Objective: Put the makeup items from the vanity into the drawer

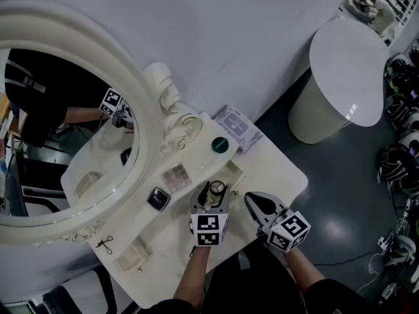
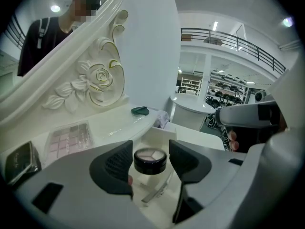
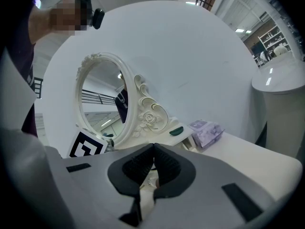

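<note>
My left gripper (image 1: 214, 195) (image 2: 150, 163) is shut on a small round black compact (image 1: 217, 188) (image 2: 150, 160) with pale powder shades showing in its top. It hangs over the open white drawer (image 1: 234, 173) (image 2: 158, 135), where a thin silvery tool (image 2: 155, 192) lies. On the vanity top (image 1: 196, 159) lie a clear eyeshadow palette (image 1: 177, 176) (image 2: 67, 140), a square black compact (image 1: 158, 199) (image 2: 19, 159) and a green round item (image 1: 220, 144) (image 2: 140, 110) (image 3: 176, 131). My right gripper (image 1: 254, 203) (image 3: 153, 150) is shut and empty, just right of the drawer.
The big oval mirror (image 1: 72, 116) (image 3: 102, 99) with a carved rose frame stands behind the items. A purple tissue pack (image 1: 237, 127) (image 3: 206, 129) lies at the vanity's far right. Another clear case (image 1: 134, 256) and a hairpin (image 1: 105, 244) lie at the left. A white pedestal table (image 1: 340, 77) stands beyond.
</note>
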Demonstrator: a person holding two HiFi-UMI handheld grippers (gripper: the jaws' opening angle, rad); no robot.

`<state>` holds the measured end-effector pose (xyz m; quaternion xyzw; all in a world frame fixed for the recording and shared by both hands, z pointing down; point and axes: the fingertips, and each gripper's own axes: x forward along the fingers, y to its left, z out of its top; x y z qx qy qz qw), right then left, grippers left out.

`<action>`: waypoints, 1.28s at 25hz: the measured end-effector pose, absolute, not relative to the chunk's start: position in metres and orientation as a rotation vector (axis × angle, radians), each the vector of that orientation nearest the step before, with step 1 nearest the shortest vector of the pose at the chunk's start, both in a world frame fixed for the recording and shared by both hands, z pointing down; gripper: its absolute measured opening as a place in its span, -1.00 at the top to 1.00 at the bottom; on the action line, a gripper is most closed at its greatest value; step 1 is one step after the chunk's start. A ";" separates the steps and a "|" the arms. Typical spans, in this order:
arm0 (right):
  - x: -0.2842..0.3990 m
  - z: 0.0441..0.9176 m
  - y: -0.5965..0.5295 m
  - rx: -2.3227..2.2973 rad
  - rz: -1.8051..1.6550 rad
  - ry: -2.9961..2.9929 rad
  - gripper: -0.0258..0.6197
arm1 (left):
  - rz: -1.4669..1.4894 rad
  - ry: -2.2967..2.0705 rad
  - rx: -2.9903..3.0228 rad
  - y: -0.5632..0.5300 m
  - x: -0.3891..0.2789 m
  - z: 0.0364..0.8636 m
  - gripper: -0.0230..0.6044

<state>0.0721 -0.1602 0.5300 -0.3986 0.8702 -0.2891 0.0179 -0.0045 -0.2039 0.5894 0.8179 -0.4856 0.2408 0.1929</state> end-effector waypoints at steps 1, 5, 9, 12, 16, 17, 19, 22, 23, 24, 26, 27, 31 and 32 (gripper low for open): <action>0.072 0.530 -0.160 -1.238 -0.897 2.703 0.85 | 0.680 -1.358 2.297 -0.203 -0.004 0.590 0.18; 0.070 0.530 -0.159 -1.233 -0.895 2.705 0.85 | 0.664 -1.353 2.303 -0.201 -0.004 0.589 0.18; 0.067 0.529 -0.156 -1.224 -0.892 2.710 0.85 | 0.643 -1.367 2.300 -0.197 -0.008 0.584 0.18; 0.064 0.525 -0.153 -1.217 -0.884 2.713 0.85 | 0.622 -1.373 2.304 -0.191 -0.013 0.577 0.19; 0.058 0.519 -0.147 -1.203 -0.869 2.725 0.85 | 0.599 -1.390 2.307 -0.180 -0.023 0.567 0.23; 0.056 0.517 -0.145 -1.197 -0.865 2.728 0.85 | 0.598 -1.398 2.306 -0.176 -0.027 0.564 0.24; 0.052 0.514 -0.140 -1.190 -0.864 2.731 0.85 | 0.595 -1.414 2.305 -0.169 -0.034 0.558 0.26; 0.045 0.511 -0.132 -1.171 -0.864 2.739 0.85 | 0.586 -1.441 2.297 -0.156 -0.044 0.550 0.32; 0.042 0.510 -0.129 -1.164 -0.862 2.744 0.85 | 0.581 -1.452 2.293 -0.151 -0.048 0.548 0.36; 0.039 0.509 -0.127 -1.156 -0.862 2.749 0.85 | 0.576 -1.462 2.288 -0.147 -0.052 0.547 0.42; 0.032 0.509 -0.122 -1.143 -0.863 2.755 0.85 | 0.574 -1.478 2.274 -0.138 -0.060 0.546 0.49; 0.029 0.509 -0.120 -1.138 -0.866 2.757 0.85 | 0.574 -1.487 2.265 -0.134 -0.065 0.547 0.53; 0.017 0.512 -0.113 -1.117 -0.883 2.767 0.85 | 0.570 -1.518 2.220 -0.118 -0.082 0.553 0.68; 0.014 0.513 -0.111 -1.111 -0.886 2.772 0.85 | 0.573 -1.519 2.210 -0.115 -0.085 0.555 0.68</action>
